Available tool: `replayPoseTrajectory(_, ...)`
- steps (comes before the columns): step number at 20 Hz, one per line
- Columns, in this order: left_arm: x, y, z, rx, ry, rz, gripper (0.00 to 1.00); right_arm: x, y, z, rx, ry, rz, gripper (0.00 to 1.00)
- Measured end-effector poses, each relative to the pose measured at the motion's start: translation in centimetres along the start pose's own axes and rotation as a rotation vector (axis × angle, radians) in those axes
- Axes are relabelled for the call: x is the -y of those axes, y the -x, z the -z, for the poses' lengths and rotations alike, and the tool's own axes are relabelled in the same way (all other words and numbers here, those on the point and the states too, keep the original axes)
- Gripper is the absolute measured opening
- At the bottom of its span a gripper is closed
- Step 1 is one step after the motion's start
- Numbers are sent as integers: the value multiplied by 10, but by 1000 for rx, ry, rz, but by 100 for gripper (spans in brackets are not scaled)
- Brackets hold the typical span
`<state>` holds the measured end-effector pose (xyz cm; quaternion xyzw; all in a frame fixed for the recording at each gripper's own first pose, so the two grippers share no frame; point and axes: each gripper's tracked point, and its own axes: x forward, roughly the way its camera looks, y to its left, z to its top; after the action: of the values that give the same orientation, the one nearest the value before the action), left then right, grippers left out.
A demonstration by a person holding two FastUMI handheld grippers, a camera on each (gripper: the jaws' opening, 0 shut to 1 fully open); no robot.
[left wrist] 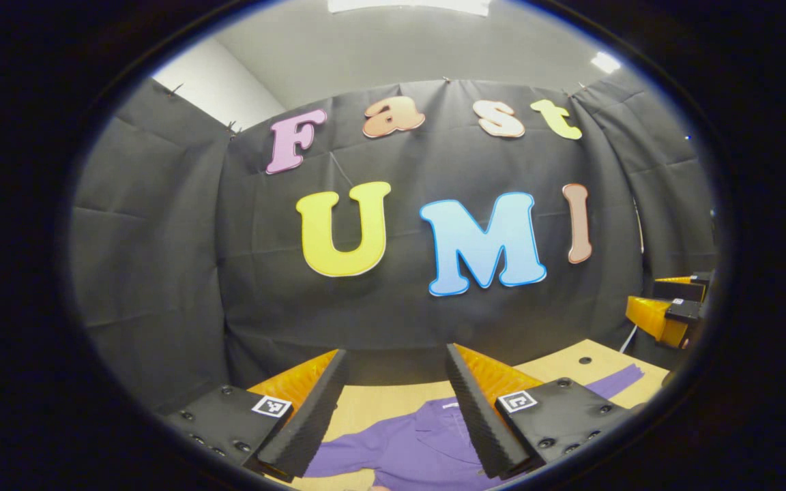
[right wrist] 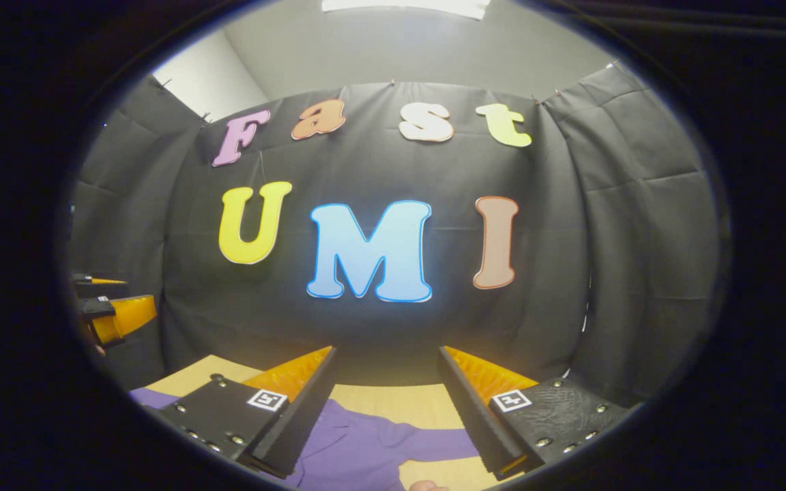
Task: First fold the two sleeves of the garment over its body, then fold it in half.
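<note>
A purple collared garment (left wrist: 410,447) lies flat on a light wooden table (left wrist: 393,399). In the left gripper view my left gripper (left wrist: 396,358) hangs open above it, nothing between the fingers, and one purple sleeve (left wrist: 615,382) stretches off to the right. At that view's right edge the right gripper (left wrist: 673,307) is held up in the air. In the right gripper view my right gripper (right wrist: 386,354) is open and empty over the garment (right wrist: 359,443), whose sleeve (right wrist: 437,443) lies between the fingers. The left gripper (right wrist: 110,307) shows at that view's left edge.
The black cloth wall (left wrist: 393,273) rises close behind the table's far edge and wraps round both sides. A dark round hole (left wrist: 585,359) sits in the tabletop near the far right corner. Part of a hand (right wrist: 424,485) shows at the bottom of the right gripper view.
</note>
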<state>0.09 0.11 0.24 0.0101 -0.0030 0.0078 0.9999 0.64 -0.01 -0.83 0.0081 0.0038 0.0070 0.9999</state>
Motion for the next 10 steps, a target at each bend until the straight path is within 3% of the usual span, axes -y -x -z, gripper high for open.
replayPoseTrajectory(3, 0, 1, 0, -4, 5, -5, 96, 0, -1, 0, 3, -2, -4, 89)
replayPoseTrajectory(4, -1, 1, 0, -5, 6, -8, 96, 2, -3, 2, 2, -3, -1, 93)
replayPoseTrajectory(10, -2, -1, 1, -13, -6, -24, 96, 36, -14, 35, -62, -28, 59, 93)
